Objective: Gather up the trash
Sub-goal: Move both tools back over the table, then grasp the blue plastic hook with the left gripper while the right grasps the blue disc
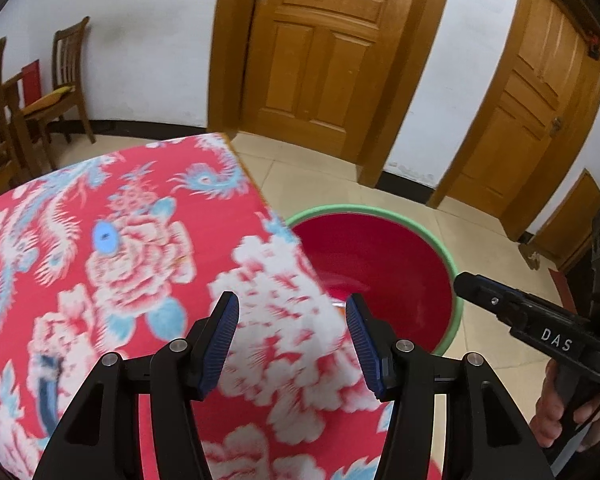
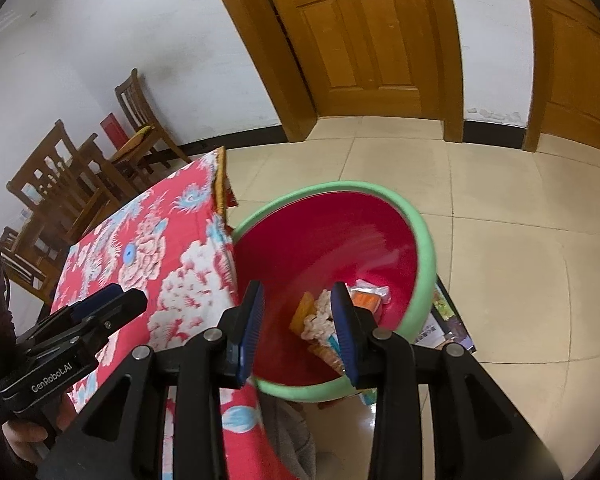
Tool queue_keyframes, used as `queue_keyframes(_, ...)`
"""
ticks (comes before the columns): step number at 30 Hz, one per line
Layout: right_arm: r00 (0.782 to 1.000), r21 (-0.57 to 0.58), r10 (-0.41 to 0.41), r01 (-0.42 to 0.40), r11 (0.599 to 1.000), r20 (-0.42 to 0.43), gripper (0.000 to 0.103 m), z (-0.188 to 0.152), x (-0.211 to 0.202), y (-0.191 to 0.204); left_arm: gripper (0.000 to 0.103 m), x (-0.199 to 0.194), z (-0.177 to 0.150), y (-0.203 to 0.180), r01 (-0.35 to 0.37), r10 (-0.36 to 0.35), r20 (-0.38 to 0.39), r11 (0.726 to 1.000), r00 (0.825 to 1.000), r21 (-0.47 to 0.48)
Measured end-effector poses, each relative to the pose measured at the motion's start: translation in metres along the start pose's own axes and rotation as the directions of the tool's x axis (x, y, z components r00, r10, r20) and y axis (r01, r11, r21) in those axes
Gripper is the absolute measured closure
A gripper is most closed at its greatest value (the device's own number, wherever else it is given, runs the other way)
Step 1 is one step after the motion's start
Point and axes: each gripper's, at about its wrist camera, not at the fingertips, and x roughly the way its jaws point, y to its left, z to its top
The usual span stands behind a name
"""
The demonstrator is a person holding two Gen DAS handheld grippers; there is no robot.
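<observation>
Right wrist view is filled by a round plastic basin with a red inside and pale green rim [image 2: 422, 240], set on the tiled floor just beside the corner of a table under a red floral cloth [image 2: 156, 264]. At its bottom a small heap of crumpled wrappers and snack packets in orange, white and pale pink [image 2: 332, 312] is seen; the single pieces cannot be told apart well, since the right gripper's pad hides part of the heap. This trash is judged to be light, thin and soft, likely to crumple and slide between pads, so any stray piece would best be taken at a bunched fold or a thick edge rather than across a flat, slick face. No loose trash is seen on the cloth in either view.

The right gripper [image 2: 298, 320] is held above the basin, tilted downward, its blue pads [image 2: 252, 320] parted with nothing between them. The left gripper [image 1: 292, 336] is held over the table's near corner, likewise tilted down, its blue ribbed pads [image 1: 220, 344] spread wider and empty. Each tool is gripped by its handle; part of a hand [image 1: 572, 412] is seen on the right one in the left wrist view.
</observation>
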Motion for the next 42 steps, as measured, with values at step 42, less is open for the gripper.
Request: queue_keyframes(42, 0.99, -0.205, 0.106, -0.124, 0.971, -0.096, 0.064, -0.017, 0.027, 0.132, 0.067, -0.034, -0.068, 0.163, -0.294, 0.284, -0.082, 0.94, 0.955, -0.172)
